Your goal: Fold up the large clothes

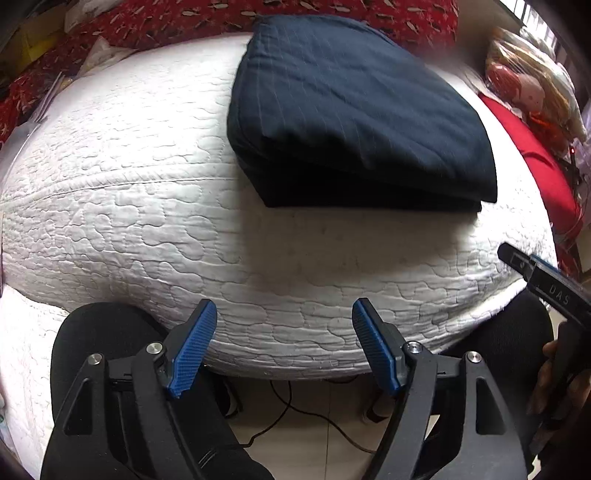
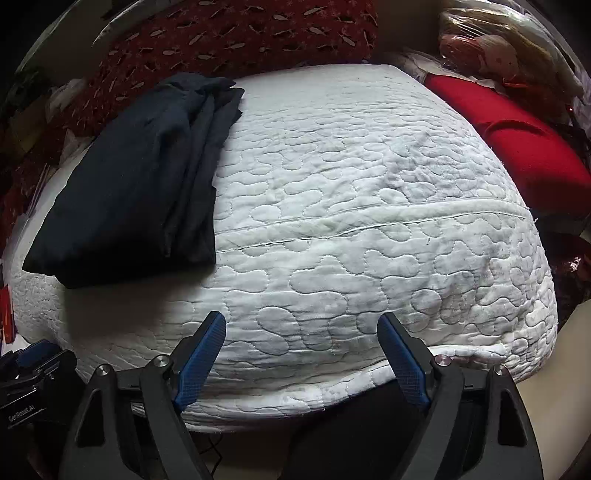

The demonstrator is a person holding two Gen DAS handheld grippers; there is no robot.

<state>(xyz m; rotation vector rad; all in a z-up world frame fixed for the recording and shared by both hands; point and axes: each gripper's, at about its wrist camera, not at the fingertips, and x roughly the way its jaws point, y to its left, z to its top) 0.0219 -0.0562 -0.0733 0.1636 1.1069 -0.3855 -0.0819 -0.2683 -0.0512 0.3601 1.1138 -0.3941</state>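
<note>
Left wrist cam: sits low off the near edge of the white quilted mattress [image 1: 147, 206], faces across it toward the far edge, the folded dark navy pinstriped garment [image 1: 351, 118] close, right of centre. Right wrist cam: same near edge but further right, also faces the far edge; garment [image 2: 136, 184] lands left, near the mattress [image 2: 369, 206] left edge. Shared: mattress top, garment, dark red patterned cloth [image 1: 369, 14] [image 2: 236, 33] along the far edge, red cushion [image 1: 532, 158] [image 2: 513, 129] off the right edge.
</note>
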